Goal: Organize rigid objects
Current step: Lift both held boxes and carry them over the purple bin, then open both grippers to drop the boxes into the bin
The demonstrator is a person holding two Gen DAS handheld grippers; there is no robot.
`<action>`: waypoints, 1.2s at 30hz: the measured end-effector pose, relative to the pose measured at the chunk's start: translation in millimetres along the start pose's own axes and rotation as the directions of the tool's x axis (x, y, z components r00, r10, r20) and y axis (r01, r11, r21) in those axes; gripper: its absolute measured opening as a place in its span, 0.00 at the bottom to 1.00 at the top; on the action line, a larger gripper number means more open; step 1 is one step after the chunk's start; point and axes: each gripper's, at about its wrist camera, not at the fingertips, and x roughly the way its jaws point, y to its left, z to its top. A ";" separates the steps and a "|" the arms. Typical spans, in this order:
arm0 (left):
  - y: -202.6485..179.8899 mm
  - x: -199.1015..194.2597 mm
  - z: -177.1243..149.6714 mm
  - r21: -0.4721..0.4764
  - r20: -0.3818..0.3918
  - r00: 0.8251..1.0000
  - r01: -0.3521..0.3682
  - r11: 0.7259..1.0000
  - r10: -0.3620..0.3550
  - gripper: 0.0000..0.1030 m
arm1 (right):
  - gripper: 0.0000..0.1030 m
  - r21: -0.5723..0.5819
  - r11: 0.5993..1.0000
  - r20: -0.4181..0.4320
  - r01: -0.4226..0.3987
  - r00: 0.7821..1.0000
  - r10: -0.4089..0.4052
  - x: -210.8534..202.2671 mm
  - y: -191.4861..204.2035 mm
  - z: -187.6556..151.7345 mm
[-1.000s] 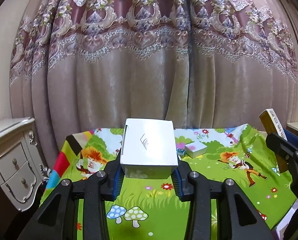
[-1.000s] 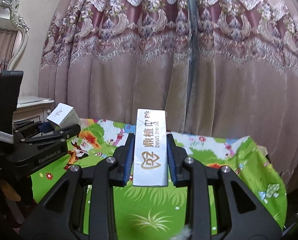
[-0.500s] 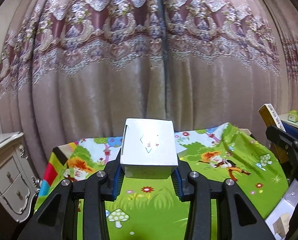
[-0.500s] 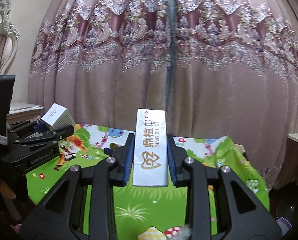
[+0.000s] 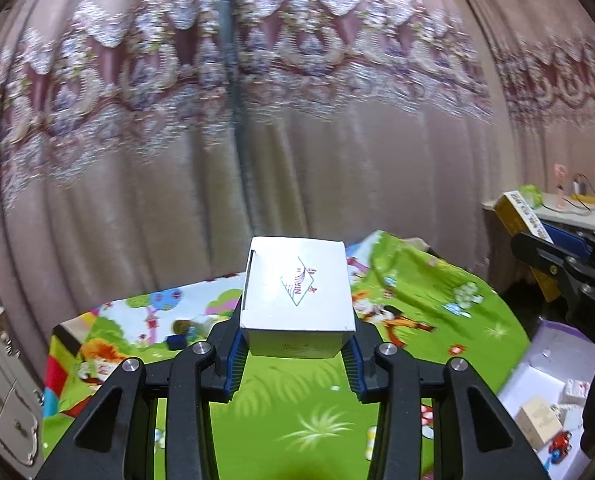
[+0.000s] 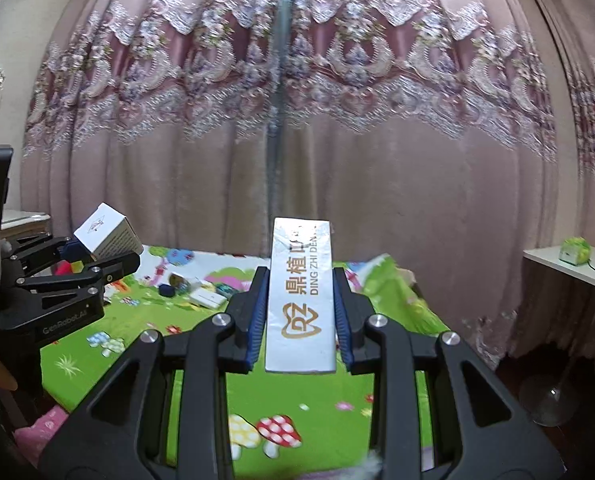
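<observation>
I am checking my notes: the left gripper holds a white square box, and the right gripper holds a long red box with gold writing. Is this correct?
One detail is wrong: the colour. The long box in the right gripper is silver-white with gold writing, not red, as the right wrist view shows. The rest is right: the left gripper holds a white square box.

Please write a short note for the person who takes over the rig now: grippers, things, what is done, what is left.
Left gripper: jaws shut on the white square box, held above the cartoon mat.
Right gripper: jaws shut on the long silver box.
Open purple-edged box at the mat's right already holds small boxes.
Left: neither held box is set down yet; a few small items lie on the mat's far side.
</observation>
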 end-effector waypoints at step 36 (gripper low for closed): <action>-222.8 39.2 -49.0 0.130 -0.540 0.661 0.677 0.725 -0.521 0.41 | 0.33 -0.042 0.945 -0.552 0.325 0.781 -0.293 -42.3 -164.4 -85.8</action>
